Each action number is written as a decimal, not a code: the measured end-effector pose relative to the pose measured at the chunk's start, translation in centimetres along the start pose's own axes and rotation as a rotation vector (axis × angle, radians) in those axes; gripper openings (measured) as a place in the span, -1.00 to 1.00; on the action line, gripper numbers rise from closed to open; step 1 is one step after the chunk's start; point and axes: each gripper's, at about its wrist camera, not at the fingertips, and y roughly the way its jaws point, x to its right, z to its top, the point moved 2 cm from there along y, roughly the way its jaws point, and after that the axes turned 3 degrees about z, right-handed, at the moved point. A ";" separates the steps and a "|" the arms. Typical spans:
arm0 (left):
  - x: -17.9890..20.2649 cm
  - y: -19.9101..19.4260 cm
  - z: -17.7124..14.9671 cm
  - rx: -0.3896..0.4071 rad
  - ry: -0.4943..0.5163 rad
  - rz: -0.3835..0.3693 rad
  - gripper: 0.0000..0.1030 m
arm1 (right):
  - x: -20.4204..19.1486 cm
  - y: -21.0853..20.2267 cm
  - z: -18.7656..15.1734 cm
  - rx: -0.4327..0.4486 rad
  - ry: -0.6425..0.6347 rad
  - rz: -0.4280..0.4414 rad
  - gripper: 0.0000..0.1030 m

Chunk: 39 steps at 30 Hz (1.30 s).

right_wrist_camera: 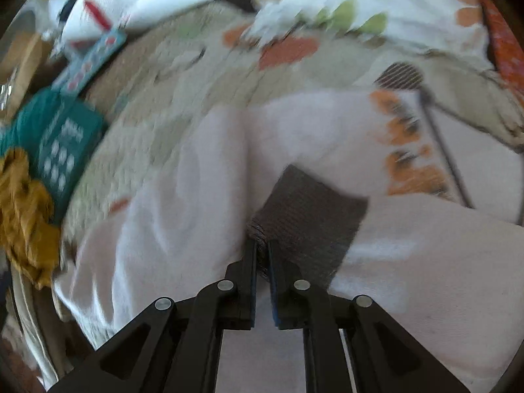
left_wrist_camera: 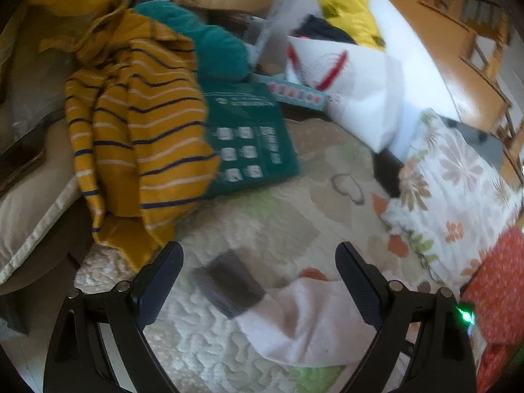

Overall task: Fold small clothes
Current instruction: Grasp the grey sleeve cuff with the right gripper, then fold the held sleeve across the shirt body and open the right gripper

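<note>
Left wrist view. My left gripper (left_wrist_camera: 258,281) hangs with its jaws spread wide and nothing between the pads, over the quilted bedspread (left_wrist_camera: 229,222), which I take as landmark. The white sock (left_wrist_camera: 304,321) with its dark grey cuff (left_wrist_camera: 229,285) lies flat on the bedspread just under the gripper, the cuff toward the left finger, the white foot running to the right finger and partly behind it. I see no contact between fingers and sock. At the bedspread's far left edge a mustard striped garment (left_wrist_camera: 140,131) is heaped, draped over a beige cushion (left_wrist_camera: 29,222). Beside it, further onto the bedspread, lies a green box (left_wrist_camera: 252,144), with a teal towel (left_wrist_camera: 209,46) behind. At the far edge sits a white plastic bag (left_wrist_camera: 357,91); to the right lies a floral pillow (left_wrist_camera: 452,190).

Right wrist view, blurred. My right gripper (right_wrist_camera: 262,252) is clenched, the jaws nearly together, pinching the edge of a dark grey cuff (right_wrist_camera: 314,222) of a white sock (right_wrist_camera: 425,262). Another white sock (right_wrist_camera: 183,203) lies on the bedspread (right_wrist_camera: 157,111) left of the gripper; whether the two overlap I cannot tell. The green box (right_wrist_camera: 62,150) and the mustard garment (right_wrist_camera: 26,209) sit at the bedspread's left edge, the floral pillow (right_wrist_camera: 376,9) at its far side.
</note>
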 end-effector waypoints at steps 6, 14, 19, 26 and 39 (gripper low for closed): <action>-4.5 -0.8 1.4 0.052 -0.161 0.075 0.82 | -5.7 -4.2 -1.3 0.132 -0.211 0.000 -0.46; -10.1 -4.1 2.9 0.221 -0.323 0.182 0.82 | -16.9 -1.5 -6.5 0.044 -0.554 0.163 -0.06; -12.4 -4.4 3.2 0.236 -0.388 0.190 0.82 | -22.2 0.7 -9.6 0.072 -0.784 0.095 0.04; -11.8 -4.3 3.1 0.231 -0.357 0.196 0.82 | -23.3 4.1 -8.8 0.055 -0.745 0.020 -0.90; 1.0 -1.2 -0.7 0.082 -0.039 0.046 0.82 | 9.6 -16.4 -5.3 0.424 0.171 -0.053 -0.89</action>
